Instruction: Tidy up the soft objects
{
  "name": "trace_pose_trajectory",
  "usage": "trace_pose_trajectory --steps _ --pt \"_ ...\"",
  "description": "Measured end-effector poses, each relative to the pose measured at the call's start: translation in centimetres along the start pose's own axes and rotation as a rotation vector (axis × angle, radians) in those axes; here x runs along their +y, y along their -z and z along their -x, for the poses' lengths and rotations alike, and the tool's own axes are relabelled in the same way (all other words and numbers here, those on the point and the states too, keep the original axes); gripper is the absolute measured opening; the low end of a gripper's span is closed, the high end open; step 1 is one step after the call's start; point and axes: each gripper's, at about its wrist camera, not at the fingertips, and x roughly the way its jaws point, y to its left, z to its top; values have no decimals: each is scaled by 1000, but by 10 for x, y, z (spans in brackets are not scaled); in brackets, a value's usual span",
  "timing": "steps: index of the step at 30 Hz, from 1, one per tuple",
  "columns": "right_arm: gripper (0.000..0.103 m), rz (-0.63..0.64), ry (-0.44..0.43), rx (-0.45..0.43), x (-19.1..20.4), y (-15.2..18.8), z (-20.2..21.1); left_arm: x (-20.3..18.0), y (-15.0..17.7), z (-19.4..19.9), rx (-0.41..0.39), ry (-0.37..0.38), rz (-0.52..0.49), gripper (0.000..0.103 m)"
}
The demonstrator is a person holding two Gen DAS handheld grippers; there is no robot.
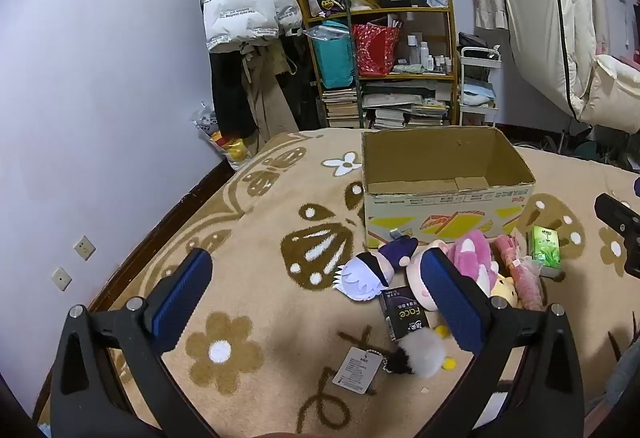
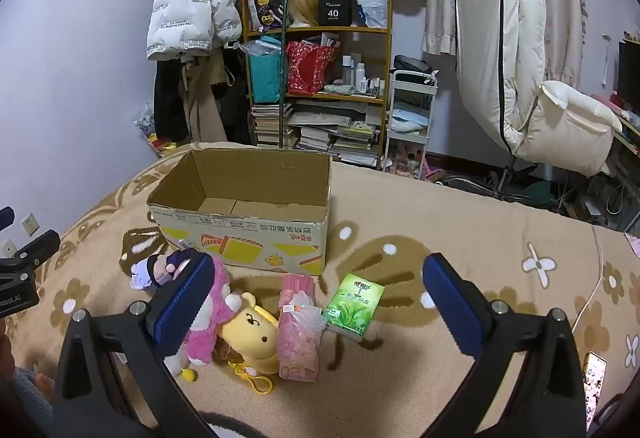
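The person is just getting started: nothing is sitting in the cardboard box point(image 2: 240, 206) yet, and all the soft things are lying in a little heap on the blanket point(image 2: 460, 206) right in front of it. The left gripper point(image 1: 316, 294) is hanging over the blanket with its jaws spread as wide as they go, and it is holding nothing. The right gripper point(image 2: 316, 302) is doing the same, wide open and empty, tipped down toward the heap. In the heap, a pink plush point(image 2: 208, 314) is lying next to a yellow bear point(image 2: 250, 338), and a small doll with white hair point(image 1: 360, 278) is lying closest to the box on the left side. A pink tissue pack point(image 2: 298, 334) and a green tissue pack point(image 2: 352, 306) are resting beside the toys, and a dark tissue pack point(image 1: 402, 318) is lying nearer the left gripper, with a grey fluffy keychain point(image 1: 420, 356) and its paper tag point(image 1: 356, 370) close by. The next move is probably picking one toy: a gripper would need to go down over it, squeeze gently on its soft middle, then lift it over the box wall. The toys are touching each other, so grabbing two at once could happen.
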Motion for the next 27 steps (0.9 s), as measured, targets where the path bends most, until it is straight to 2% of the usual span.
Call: trace_pose_trajectory --steps 11,15,20,27 --pt "103 4 3 -7 0 0 0 0 -4 1 -7 -5 -7 103" --pt "103 5 3 -8 0 0 0 1 -3 3 -29 -29 -25 103" --pt "103 6 3 -8 1 0 0 -4 -1 8 -46 -1 -45 103" --pt "103 10 4 -8 1 0 1 -5 -2 10 -62 -16 -53 103"
